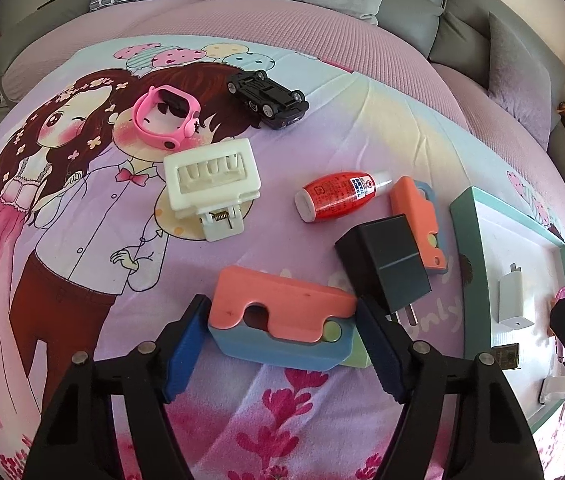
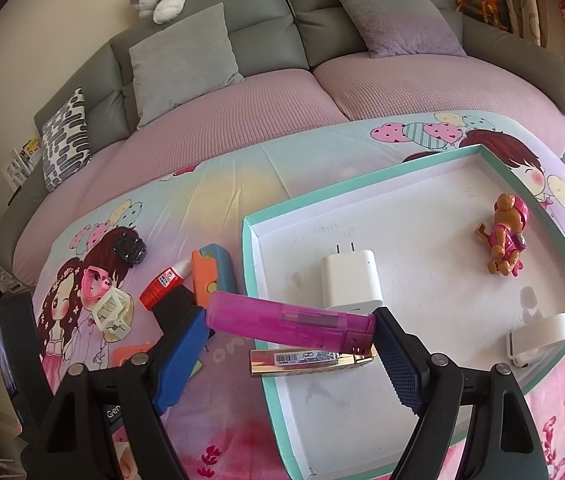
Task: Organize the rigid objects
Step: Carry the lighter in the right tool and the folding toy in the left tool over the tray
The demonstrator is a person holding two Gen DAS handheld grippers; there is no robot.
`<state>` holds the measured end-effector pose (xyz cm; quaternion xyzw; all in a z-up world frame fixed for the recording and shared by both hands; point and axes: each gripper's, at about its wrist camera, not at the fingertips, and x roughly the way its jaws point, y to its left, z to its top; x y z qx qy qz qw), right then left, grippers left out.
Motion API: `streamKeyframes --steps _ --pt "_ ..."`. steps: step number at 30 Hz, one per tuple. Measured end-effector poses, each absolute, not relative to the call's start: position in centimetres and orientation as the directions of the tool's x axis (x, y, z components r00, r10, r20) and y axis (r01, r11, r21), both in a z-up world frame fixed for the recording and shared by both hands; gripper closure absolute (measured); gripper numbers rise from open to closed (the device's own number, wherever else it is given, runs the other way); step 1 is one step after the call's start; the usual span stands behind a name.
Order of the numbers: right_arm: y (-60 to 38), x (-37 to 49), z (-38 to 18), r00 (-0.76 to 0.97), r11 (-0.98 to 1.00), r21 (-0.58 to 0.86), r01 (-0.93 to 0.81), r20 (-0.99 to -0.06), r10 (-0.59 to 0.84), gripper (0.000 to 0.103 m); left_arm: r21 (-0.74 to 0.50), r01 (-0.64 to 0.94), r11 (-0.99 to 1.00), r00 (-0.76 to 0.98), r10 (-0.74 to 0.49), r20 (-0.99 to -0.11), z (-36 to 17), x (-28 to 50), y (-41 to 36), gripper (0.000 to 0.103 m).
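Cartoon bedsheet (image 1: 82, 208), grey sofa (image 2: 282, 36); left gripper (image 1: 282, 344) pinching orange-blue block (image 1: 282, 320), right gripper (image 2: 286, 344) pinching pink lighter (image 2: 290, 320).

A cartoon-print sheet (image 1: 82, 216) covers the tabletop. On it sits the teal-rimmed tray (image 1: 467, 248). Just beside the tray lie an orange-and-blue block (image 1: 414, 216) and a black charger (image 1: 386, 268); further from it, a red bottle (image 1: 334, 196), white clip (image 1: 210, 184), pink watch (image 1: 166, 120), and an upturned black toy car (image 1: 268, 98).
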<state>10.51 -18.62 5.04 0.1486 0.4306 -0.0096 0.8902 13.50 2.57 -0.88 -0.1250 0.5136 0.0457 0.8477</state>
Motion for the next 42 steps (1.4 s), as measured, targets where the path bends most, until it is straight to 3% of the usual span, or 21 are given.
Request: streamKeyframes --steps 29,42 --pt "-19.4 10.3 6.0 0.648 0.952 0.276 0.129 -0.751 0.130 0.019 -0.192 -0.188 0.963 0.620 -0.035 -0.784 5.7 10.5 3.2 0.028" --pt "-28.5 11.5 4.4 0.576 0.934 0.200 0.296 -0.818 -0.007 0.019 -0.180 -0.051 0.982 0.609 -0.112 -0.785 6.9 11.9 -3.2 0.028"
